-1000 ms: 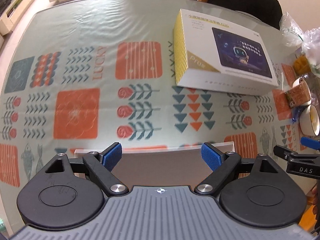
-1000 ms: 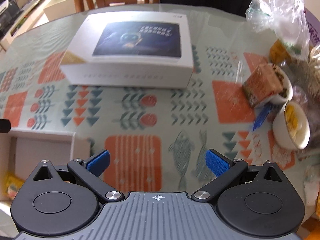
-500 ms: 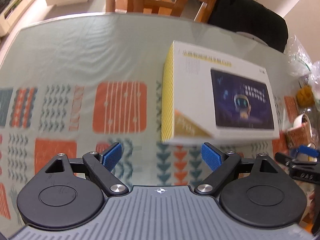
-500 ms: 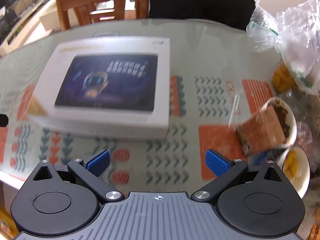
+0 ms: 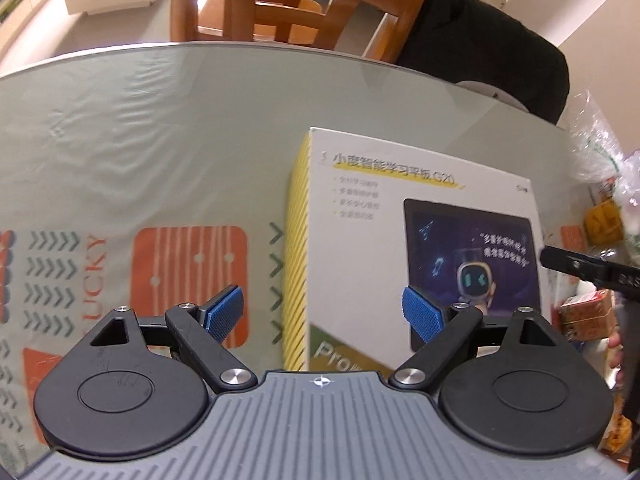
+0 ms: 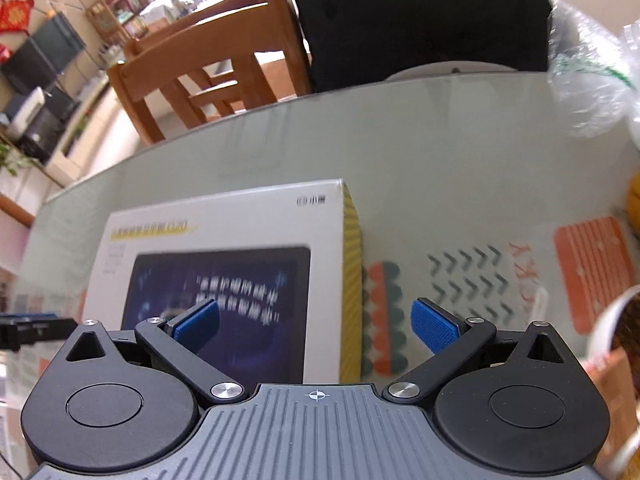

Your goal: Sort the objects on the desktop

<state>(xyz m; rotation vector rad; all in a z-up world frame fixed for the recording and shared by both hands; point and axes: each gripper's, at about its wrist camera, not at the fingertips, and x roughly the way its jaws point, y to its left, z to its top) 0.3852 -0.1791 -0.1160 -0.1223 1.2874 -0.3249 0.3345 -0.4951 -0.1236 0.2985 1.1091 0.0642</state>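
A flat white tablet box (image 5: 404,240) with yellow striped sides lies on the patterned table. My left gripper (image 5: 322,314) is open and straddles the box's left yellow edge, its right pad over the lid. In the right wrist view the same tablet box (image 6: 224,272) fills the lower left. There my right gripper (image 6: 316,322) is open too, astride the box's right yellow edge. The other gripper's black tip (image 5: 588,270) shows at the right of the left wrist view.
A wooden chair (image 5: 296,4) and a chair draped in black cloth (image 6: 420,24) stand behind the table's far edge. Clear plastic bags (image 6: 592,64), a brown packet (image 5: 586,316) and a bowl (image 6: 612,316) crowd the right side. A hand's fingers (image 5: 616,352) show at the right.
Both grippers have moved forward across the table to the tablet box, which now lies between their fingers. The open cardboard tray near the front edge has dropped out of view.
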